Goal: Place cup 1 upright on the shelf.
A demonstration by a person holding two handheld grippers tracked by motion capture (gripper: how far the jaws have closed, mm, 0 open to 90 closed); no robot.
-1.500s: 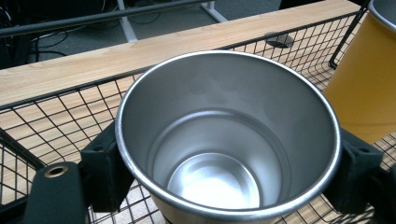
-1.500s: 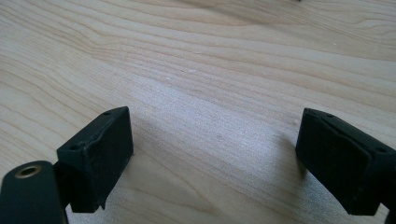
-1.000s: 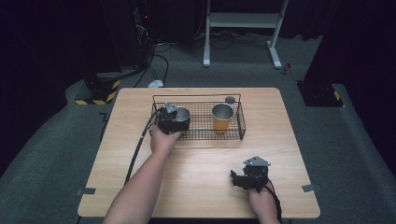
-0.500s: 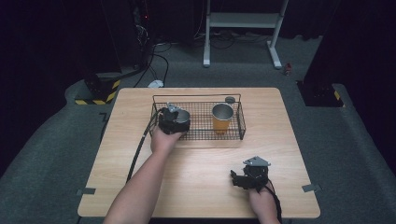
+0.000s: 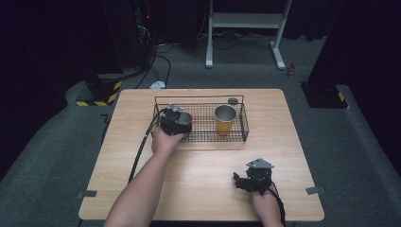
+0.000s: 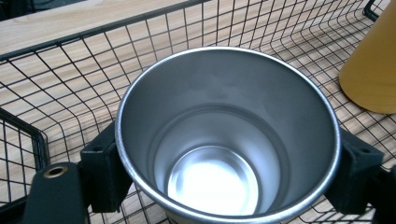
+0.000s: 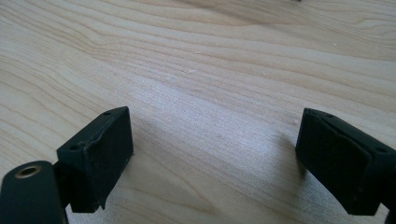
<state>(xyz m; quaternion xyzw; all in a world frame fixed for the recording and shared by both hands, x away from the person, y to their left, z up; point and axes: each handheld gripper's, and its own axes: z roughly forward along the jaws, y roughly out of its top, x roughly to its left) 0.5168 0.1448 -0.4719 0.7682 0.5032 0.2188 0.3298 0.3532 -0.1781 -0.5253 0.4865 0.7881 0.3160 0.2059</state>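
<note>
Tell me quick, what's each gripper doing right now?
Left gripper: shut on the steel cup, inside the wire basket.
Right gripper: open, holding nothing, over the bare wooden table.

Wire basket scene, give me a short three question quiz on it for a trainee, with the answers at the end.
1. True or false: the left gripper is shut on the steel cup.
2. What stands in the wire basket beside the steel cup? A) an orange cup B) a glass bottle C) a white bowl
3. What lies between the jaws of the right gripper?

Key:
1. True; its jaws press on the cup's two sides.
2. A, the orange cup, standing upright.
3. Nothing; the jaws stand open over the bare wooden table.
</note>
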